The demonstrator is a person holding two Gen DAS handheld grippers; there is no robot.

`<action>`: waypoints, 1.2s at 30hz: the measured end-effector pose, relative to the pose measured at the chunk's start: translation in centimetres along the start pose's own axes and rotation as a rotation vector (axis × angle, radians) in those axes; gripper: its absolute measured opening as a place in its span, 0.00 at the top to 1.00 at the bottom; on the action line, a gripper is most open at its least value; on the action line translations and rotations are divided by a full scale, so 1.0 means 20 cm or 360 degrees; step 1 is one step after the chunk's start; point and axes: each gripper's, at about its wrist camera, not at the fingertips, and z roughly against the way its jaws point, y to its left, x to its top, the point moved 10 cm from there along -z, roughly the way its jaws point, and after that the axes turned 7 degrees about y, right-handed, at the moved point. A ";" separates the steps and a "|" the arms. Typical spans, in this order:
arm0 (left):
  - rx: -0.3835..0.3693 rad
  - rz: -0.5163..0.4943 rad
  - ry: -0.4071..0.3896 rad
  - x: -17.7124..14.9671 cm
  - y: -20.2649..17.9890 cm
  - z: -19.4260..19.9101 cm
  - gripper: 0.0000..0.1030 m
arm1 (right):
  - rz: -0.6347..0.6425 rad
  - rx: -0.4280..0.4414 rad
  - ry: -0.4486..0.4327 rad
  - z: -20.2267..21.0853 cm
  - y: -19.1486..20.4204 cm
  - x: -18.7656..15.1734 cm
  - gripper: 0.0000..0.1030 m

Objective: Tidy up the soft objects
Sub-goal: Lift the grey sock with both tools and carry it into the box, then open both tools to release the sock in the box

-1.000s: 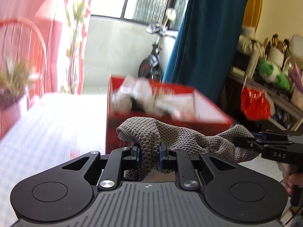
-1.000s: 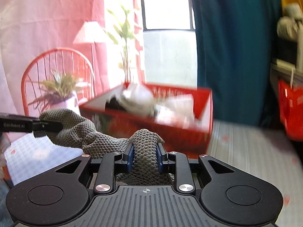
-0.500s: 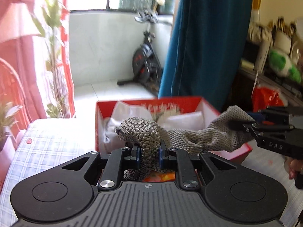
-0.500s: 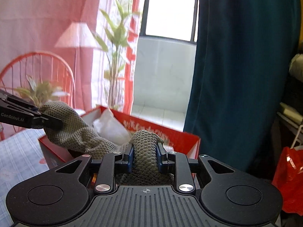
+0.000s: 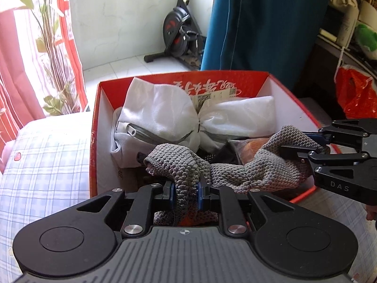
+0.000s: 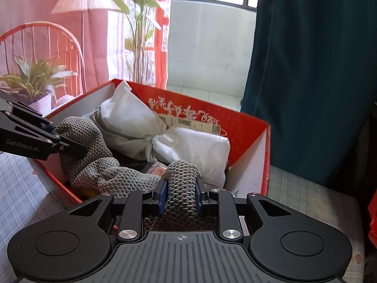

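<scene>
A grey knitted cloth (image 5: 235,172) (image 6: 113,174) hangs stretched between both grippers over the near part of a red cardboard box (image 5: 94,141) (image 6: 266,155). My left gripper (image 5: 185,194) is shut on one end of it. My right gripper (image 6: 180,197), seen at the right edge of the left wrist view (image 5: 304,148), is shut on the other end. Inside the box lie a knotted white mesh bag (image 5: 165,115) (image 6: 132,127) and something orange, mostly hidden under the cloth.
The box stands on a blue checked tablecloth (image 5: 42,169). Beyond it are a teal curtain (image 5: 264,23), an exercise bike (image 5: 179,35), a tall plant (image 6: 139,35) and a potted plant (image 6: 30,80). Cluttered shelves with a red bag (image 5: 353,94) stand at the right.
Both grippers carried the grey cloth forward and slightly down, from in front of the box to over its open top. The views tilted down into the box. Both grips held.
</scene>
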 end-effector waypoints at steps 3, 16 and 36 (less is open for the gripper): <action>0.0026 -0.0018 0.0040 0.01 0.00 -0.05 0.82 | -0.0031 0.0047 0.0069 -0.05 -0.01 -0.01 0.79; 0.0066 -0.0056 0.0048 0.03 0.00 -0.03 0.67 | -0.0131 0.0081 0.0148 -0.08 -0.04 0.00 0.66; 0.0059 -0.0083 -0.0292 -0.12 -0.14 0.49 0.19 | -0.0086 0.0163 -0.0190 0.43 0.09 -0.05 0.49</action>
